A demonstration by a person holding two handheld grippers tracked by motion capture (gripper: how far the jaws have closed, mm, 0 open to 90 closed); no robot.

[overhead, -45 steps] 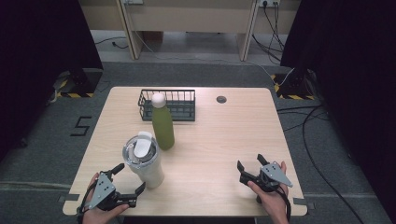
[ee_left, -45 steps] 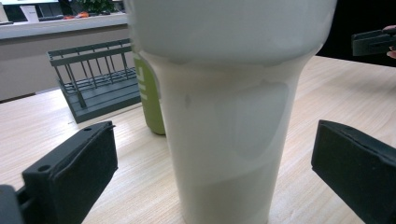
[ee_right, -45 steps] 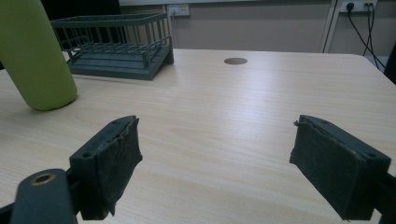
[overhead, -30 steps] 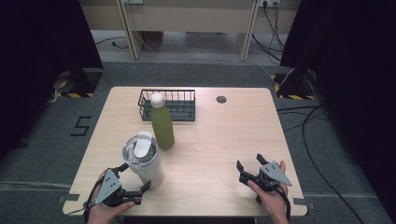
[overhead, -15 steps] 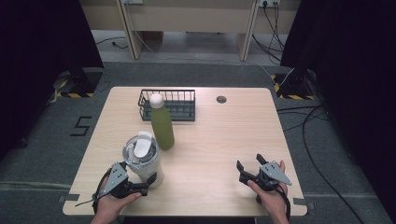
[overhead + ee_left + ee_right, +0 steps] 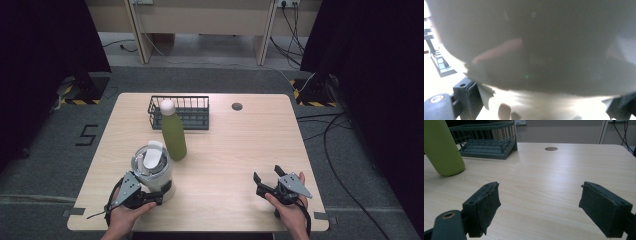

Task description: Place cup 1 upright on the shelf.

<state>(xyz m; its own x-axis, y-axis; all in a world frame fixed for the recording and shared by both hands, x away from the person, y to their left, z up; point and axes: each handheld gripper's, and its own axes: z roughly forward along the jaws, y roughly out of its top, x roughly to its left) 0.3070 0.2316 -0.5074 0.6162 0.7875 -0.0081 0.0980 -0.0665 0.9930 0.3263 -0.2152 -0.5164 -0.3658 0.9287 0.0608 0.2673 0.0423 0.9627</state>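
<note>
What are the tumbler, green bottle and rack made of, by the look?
Tumbler: probably steel with a matte white coat, under a clear, shiny plastic lid; the look leaves it open.
Green bottle: matte green body, likely coated metal, with a pale cap.
Rack: thin dark wire bars, apparently coated metal.

One bench (image 6: 225,150) carries one white lidded tumbler (image 6: 152,170), one green bottle (image 6: 173,131) with a pale cap, and one dark wire basket (image 6: 192,112). Two tools are in hand: the left tool (image 6: 150,197) and the right tool (image 6: 267,177).
</note>
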